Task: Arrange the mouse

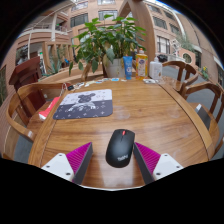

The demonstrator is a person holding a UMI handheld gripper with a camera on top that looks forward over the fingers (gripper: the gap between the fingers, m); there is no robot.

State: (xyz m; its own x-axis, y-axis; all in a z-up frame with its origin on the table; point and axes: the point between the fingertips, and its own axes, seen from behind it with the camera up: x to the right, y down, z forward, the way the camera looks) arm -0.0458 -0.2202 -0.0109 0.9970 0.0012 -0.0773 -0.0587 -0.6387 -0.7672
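A black mouse (120, 147) with a red scroll wheel lies on the wooden table (150, 110), near its front edge. My gripper (113, 160) is open with a finger on each side of the mouse. There is a clear gap at the left pink pad (80, 160), while the right pad (148, 158) is close to the mouse's side. A grey mouse mat (84, 103) with a dark printed figure lies on the table beyond the fingers, to the left.
A red object (49, 108) lies left of the mat. A potted plant (108, 40), cartons and a jar (143, 67) stand at the table's far end. Wooden chairs (22, 108) stand around the table, one at the right (205, 100).
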